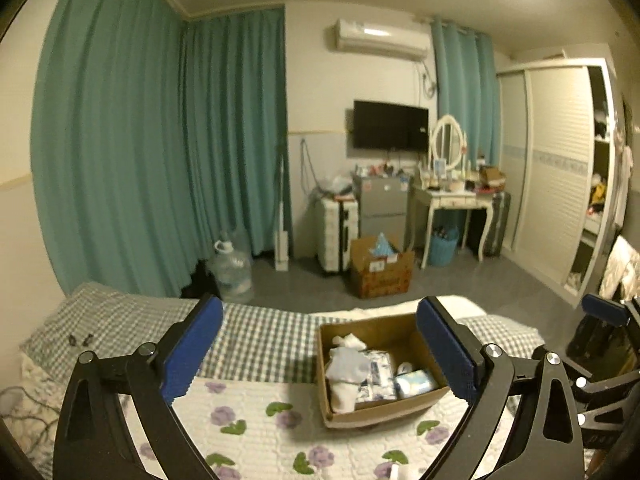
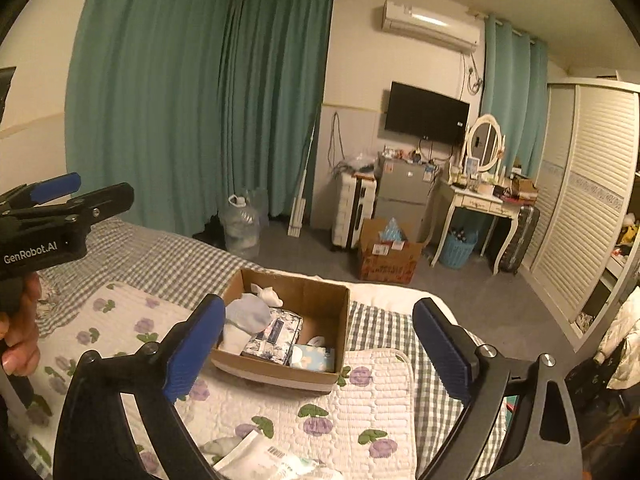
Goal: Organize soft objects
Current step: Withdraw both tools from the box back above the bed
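An open cardboard box (image 1: 424,406) (image 2: 276,374) sits on the bed. Inside lie white socks (image 1: 344,394) (image 2: 267,295), a pale blue cloth (image 1: 349,362) (image 2: 248,312), a patterned tissue pack (image 1: 374,376) (image 2: 276,334) and a light blue pack (image 1: 416,383) (image 2: 314,358). My left gripper (image 1: 320,354) is open and empty, above the bed just short of the box. My right gripper (image 2: 318,350) is open and empty, held over the box's near side. A white plastic packet (image 2: 256,458) lies on the quilt below the right gripper.
The bed has a floral quilted pad (image 1: 248,432) (image 2: 360,408) over a checked sheet (image 1: 256,332) (image 2: 160,260). The left gripper shows at the left edge of the right wrist view (image 2: 44,196). Beyond the bed are a water jug (image 1: 231,270), a floor box (image 1: 382,270) and a dressing table (image 1: 452,200).
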`<state>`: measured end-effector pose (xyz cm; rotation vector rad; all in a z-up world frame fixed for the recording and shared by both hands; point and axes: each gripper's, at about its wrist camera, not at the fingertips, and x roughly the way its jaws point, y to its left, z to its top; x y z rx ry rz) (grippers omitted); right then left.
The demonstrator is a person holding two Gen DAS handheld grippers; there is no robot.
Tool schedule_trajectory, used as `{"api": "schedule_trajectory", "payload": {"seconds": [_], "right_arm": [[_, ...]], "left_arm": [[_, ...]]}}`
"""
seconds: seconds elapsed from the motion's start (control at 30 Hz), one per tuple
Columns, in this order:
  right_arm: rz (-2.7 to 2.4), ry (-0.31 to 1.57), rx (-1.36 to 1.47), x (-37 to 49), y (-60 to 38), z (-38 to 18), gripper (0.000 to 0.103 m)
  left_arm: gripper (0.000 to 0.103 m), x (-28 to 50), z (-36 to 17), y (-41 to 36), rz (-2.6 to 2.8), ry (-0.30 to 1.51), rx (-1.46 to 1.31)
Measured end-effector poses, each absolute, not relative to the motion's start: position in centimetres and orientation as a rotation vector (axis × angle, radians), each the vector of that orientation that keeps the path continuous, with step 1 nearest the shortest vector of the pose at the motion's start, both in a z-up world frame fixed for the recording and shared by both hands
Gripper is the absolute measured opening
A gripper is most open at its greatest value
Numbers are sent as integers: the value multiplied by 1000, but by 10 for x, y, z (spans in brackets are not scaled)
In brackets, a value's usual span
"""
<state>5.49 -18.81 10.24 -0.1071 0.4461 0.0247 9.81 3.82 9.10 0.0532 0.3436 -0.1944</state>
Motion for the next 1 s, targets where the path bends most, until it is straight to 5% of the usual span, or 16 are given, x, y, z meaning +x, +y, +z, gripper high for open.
{"api": "schedule_trajectory", "payload": {"seconds": [0.43, 1.0], "right_arm": [[26, 377, -129, -37, -183, 130, 103], [46, 533, -154, -54, -171, 61, 103]], "left_arm": [[103, 27, 108, 60, -190, 259, 13], [103, 17, 53, 55, -195, 344, 67]]}}
